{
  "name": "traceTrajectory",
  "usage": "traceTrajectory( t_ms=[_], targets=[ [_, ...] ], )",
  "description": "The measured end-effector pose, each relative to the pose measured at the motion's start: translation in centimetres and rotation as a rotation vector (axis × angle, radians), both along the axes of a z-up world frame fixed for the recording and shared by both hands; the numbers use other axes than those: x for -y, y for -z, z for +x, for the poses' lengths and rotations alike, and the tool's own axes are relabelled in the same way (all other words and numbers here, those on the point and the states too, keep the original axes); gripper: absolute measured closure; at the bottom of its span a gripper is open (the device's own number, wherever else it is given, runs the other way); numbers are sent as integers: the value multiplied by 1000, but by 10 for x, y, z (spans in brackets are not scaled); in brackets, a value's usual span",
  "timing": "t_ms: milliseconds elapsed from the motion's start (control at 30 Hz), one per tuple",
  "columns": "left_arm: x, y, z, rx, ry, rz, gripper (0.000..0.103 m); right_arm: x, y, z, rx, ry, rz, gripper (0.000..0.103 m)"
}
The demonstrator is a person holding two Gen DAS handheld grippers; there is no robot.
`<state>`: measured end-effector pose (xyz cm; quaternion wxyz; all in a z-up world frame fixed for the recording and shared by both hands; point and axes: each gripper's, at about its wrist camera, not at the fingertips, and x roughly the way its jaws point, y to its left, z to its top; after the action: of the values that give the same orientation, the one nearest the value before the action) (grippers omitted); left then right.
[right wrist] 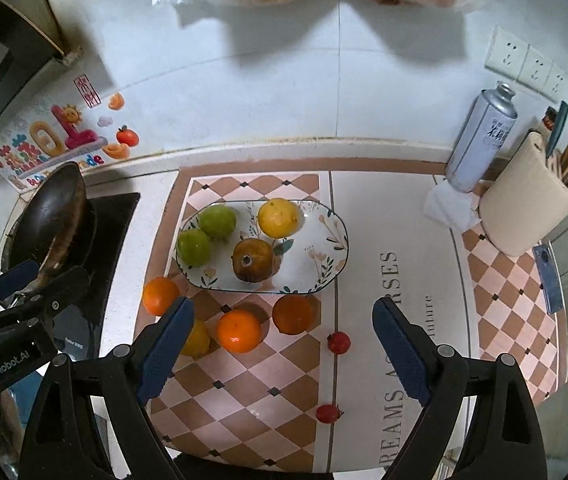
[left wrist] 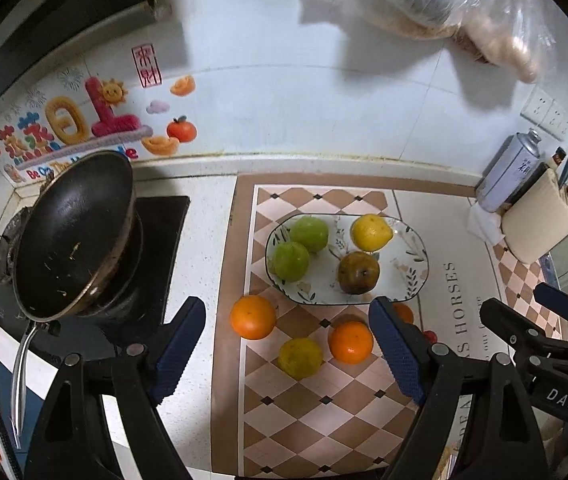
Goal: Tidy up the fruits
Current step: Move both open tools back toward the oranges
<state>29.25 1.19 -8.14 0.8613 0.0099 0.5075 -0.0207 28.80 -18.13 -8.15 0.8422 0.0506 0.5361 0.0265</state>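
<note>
Four fruits on plate (right wrist: 336,248), wok (left wrist: 72,236) left — spray can (right wrist: 480,140) right

Both grippers point steeply downward, side by side. The left gripper (left wrist: 288,344) stands wide open, nothing between its fingers; the right gripper (right wrist: 284,344) likewise, empty.

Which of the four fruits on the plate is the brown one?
The brown fruit on the plate's near side, right of the two green fruits and in front of the yellow one.
</note>
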Motion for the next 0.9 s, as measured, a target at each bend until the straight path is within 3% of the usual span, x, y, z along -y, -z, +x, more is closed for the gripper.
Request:
traceTrajectory(
  t_ms=[200, 367, 500, 567, 667, 833, 900],
  targets=[
    [0, -7, -8, 21, 3, 5, 20, 2, -9, -10, 13, 17, 29, 10],
    [-9, -3, -9, 20, -22, 20, 20, -4, 10, -5, -31, 20, 81, 10],
    [-26, 11, -4, 14, -66, 82, 19, -14, 57, 8, -136, 15, 167, 10],
    [-39, 27, 2, -26, -89, 102, 5, -18, 88, 16, -204, 30, 231, 10],
    [-57, 57, 11, -100, -125, 114, 5, -22, 137, 29, -309, 70, 300, 10],
    [-79, 109, 31, -247, -173, 69, 5, -33, 202, 43, -416, 121, 327, 13],
    [-83, 131, 41, -312, -173, 13, 5, -39, 219, 48, -444, 129, 330, 14]
  ],
)
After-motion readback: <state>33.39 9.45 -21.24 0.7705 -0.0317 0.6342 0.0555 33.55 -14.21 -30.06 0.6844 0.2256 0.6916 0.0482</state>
